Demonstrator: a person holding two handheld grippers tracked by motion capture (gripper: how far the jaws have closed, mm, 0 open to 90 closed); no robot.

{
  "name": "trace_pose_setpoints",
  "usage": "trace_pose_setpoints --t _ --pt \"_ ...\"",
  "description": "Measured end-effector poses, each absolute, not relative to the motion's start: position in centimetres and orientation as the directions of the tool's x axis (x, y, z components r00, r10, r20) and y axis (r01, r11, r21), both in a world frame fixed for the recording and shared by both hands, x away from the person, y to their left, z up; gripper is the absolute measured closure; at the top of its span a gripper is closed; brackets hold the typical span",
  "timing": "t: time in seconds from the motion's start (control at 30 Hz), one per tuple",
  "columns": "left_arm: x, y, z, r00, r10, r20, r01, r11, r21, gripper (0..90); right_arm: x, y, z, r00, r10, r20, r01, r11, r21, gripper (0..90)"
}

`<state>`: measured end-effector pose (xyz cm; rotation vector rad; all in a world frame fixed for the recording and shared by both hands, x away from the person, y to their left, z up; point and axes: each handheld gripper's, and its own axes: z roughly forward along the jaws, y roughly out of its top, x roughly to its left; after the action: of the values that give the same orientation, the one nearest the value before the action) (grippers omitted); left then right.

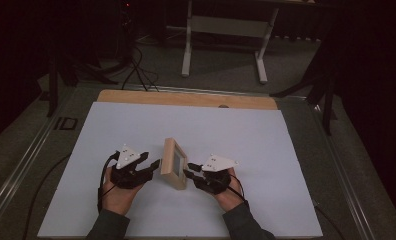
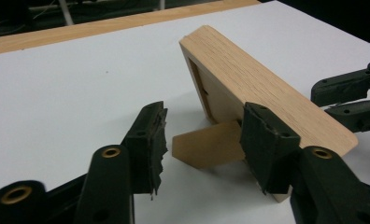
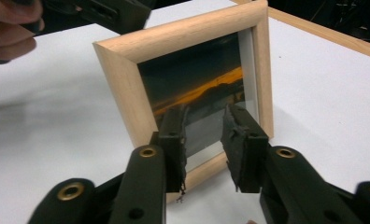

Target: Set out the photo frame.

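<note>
At the near edge of the table, two hands come up from the bottom of the high view, each holding a black gripper. The left gripper sits just left of a small wooden picture frame, and the right gripper sits just right of it.

From the left gripper view, the left gripper has its jaws spread apart behind the frame. One jaw lies against the frame's wooden edge, the other stands clear over the white sheet, and the small wooden prop at the frame's back shows between them.

From the right gripper view, the right gripper has its jaws parted with a narrow gap, close up to the glass front of the frame; whether they touch it cannot be told. The picture behind the glass is dark with an orange streak.

The frame stands upright, leaning on its prop, near the middle of the white sheet that covers the table. Beyond the sheet a strip of bare wood tabletop runs along the far edge. Farther off, on the grey floor, stand the white legs of another table.
</note>
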<state>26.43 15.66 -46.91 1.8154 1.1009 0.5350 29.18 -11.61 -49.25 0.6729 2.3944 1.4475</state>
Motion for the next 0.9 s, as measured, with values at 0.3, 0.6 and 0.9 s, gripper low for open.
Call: trace_pose_setpoints --t 0.3,0.6,0.9 --pt "26.0 15.3 -45.8 0.514 0.851 -0.11 0.447 -0.156 0.881 38.1 29.5 -12.1 -49.2 -0.845 0.535 0.016 0.264 0.39 0.882 62.6" --pt "25.5 14.2 -45.3 0.539 0.834 -0.117 0.434 -0.156 0.887 29.7 29.8 -12.5 -49.2 -0.833 0.553 0.022 0.276 0.379 0.883 57.8" --pt "25.3 12.7 -45.8 0.565 0.816 -0.12 0.446 -0.179 0.877 27.4 29.9 -12.8 -49.1 -0.826 0.562 0.028 0.279 0.366 0.888 56.4"
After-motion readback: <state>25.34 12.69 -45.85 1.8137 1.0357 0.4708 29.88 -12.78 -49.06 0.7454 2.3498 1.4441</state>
